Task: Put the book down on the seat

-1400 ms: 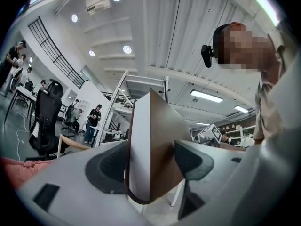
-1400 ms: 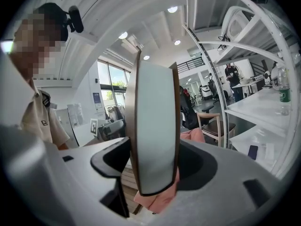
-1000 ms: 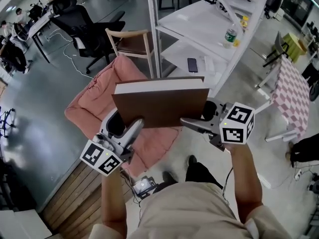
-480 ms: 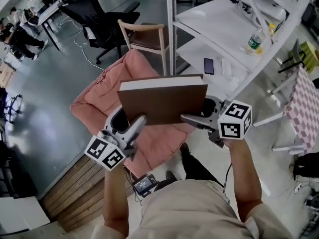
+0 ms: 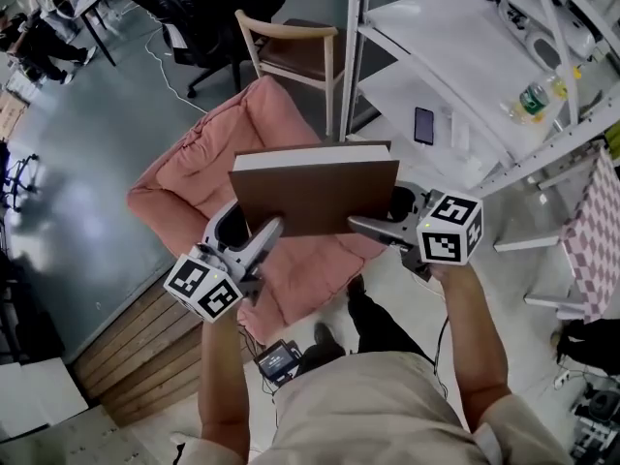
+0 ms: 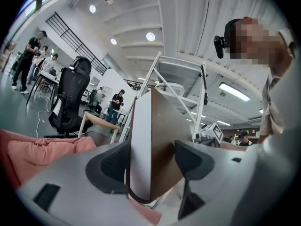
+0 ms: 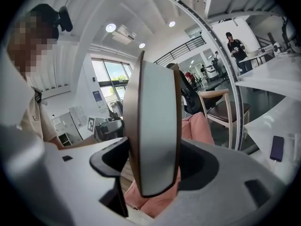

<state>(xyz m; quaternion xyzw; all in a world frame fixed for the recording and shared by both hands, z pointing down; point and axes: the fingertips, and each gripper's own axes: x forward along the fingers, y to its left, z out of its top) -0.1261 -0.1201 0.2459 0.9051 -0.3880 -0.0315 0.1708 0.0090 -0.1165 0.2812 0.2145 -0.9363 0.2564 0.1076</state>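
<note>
- While both grippers clamp it from opposite sides, the thick brown hardcover book with a white page block [image 5: 315,197] hangs above the pink padded floor seat [image 5: 194,177], clear of it.
- The left gripper [image 5: 260,245] has its jaws pressed onto the book's near left corner.
- The right gripper [image 5: 373,229] grips the near right corner, jaws spread wide across the book's thickness.
- A light wooden chair with a dark seat [image 5: 295,51] stands beyond the cushion, beside a white metal shelf rack [image 5: 436,56].
</note>
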